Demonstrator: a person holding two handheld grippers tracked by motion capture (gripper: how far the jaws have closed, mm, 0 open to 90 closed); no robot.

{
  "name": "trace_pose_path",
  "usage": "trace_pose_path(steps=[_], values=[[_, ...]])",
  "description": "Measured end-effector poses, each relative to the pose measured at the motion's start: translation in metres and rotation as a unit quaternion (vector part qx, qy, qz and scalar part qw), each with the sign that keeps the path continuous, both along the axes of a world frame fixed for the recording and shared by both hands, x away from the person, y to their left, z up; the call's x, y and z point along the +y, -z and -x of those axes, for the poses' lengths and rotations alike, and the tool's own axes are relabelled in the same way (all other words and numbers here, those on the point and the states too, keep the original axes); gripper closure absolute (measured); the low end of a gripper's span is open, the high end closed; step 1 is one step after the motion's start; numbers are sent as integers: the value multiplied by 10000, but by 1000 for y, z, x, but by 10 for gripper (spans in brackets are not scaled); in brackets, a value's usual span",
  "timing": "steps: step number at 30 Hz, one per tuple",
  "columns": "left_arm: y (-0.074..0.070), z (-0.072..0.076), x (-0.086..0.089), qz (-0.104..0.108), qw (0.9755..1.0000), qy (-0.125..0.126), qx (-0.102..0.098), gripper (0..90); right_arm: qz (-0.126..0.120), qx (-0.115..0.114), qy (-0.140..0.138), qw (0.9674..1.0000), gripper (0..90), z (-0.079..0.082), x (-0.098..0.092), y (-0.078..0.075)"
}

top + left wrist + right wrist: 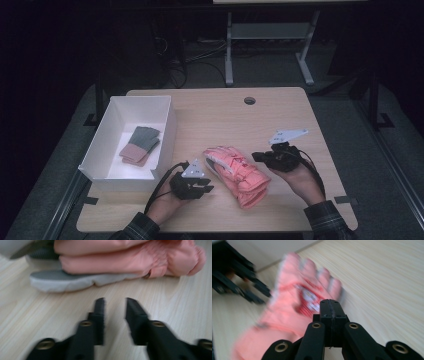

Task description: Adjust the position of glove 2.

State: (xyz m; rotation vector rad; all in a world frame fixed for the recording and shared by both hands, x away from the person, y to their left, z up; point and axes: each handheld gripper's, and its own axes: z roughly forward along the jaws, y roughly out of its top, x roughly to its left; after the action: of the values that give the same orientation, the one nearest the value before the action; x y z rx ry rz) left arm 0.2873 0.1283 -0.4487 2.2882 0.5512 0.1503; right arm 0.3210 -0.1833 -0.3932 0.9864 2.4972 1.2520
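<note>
Near the table's front edge, between both grippers, lies a pink glove pair, long axis diagonal, fingertips toward the white box, cuffs toward the person. Left gripper: jaws slightly apart, nothing between. Right gripper: jaws shut, empty. Light wood tabletop; dark room behind.

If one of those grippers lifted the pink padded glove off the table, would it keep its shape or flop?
The pink glove looks puffy and quilted, so it would probably sag and bend rather than stay stiff. It seems light for its bulk. Lying flat on the table, it should slide when pushed, not roll.
</note>
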Motion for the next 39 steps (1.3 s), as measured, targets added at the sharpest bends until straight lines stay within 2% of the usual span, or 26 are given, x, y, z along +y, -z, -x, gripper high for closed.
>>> trace_pose_path(steps=[1,3,8,11,15,17,23,29,35,39], values=[[-1,1,-3,38,10000,-17,28,837,36,35,8,10000,899,-1,-7,6],[-3,-1,-11,-51,10000,75,-9,894,136,135,68,9998,899,0,-15,15],[4,-3,-30,-117,9999,78,77,895,155,360,100,9992,899,1,-33,34],[6,-4,-32,-214,9998,44,32,894,137,607,-33,9981,899,3,-35,50],[5,-11,-30,-95,9999,-120,62,894,146,793,-359,9961,899,8,-28,62],[5,-16,-29,-163,9997,-155,47,894,112,855,-413,9954,899,10,-26,64],[5,-30,-34,-157,9995,-279,-3,894,-6,1022,-596,9930,899,18,-21,68],[7,-47,-42,-84,9995,-318,-23,894,-16,1059,-829,9909,899,29,-10,69],[7,-60,-51,-27,9997,-243,0,895,-83,1025,-890,9907,899,38,-1,66],[10,-67,-59,157,9995,-249,69,895,-146,1061,-962,9896,899,39,6,68]])
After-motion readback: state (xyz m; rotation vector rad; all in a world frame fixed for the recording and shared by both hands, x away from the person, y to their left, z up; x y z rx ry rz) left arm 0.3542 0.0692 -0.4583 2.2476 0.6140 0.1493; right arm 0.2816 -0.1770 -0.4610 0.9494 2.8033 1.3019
